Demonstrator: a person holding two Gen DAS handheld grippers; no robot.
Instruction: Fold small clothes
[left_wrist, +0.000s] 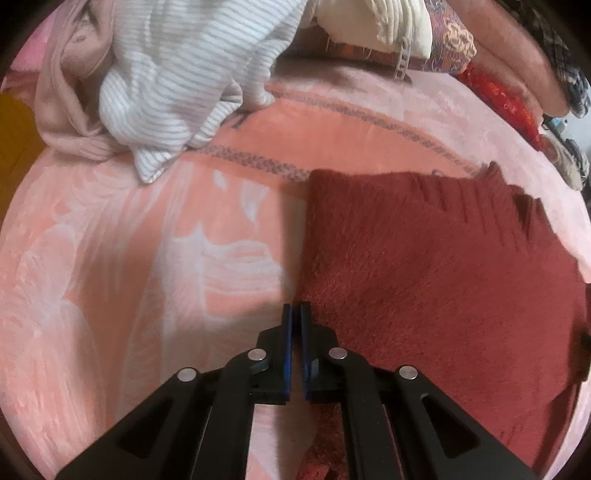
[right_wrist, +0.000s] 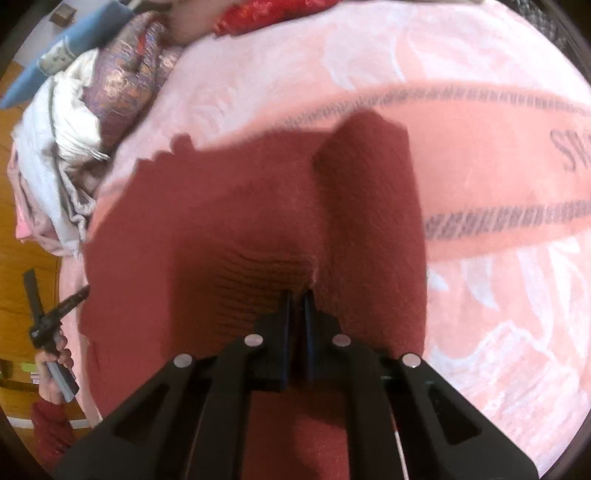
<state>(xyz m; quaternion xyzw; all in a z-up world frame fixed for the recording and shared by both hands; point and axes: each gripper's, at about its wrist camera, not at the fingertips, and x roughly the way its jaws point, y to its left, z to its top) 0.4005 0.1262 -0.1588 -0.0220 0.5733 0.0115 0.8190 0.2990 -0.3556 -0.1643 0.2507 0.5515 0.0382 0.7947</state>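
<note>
A dark red fuzzy garment lies spread on the pink blanket, its left edge straight and a ribbed hem at the far side. My left gripper sits at that left edge with jaws nearly closed; I cannot tell whether cloth is between them. In the right wrist view the same garment fills the middle, with a sleeve lying along its right side. My right gripper hovers low over a ribbed patch with jaws nearly closed; no cloth shows between them. The left gripper also shows at the left edge of the right wrist view.
A white striped garment and a beige cloth are heaped at the far left of the bed. Pillows and folded cloths line the far edge. A pile of clothes lies at the bed's left side, next to wooden floor.
</note>
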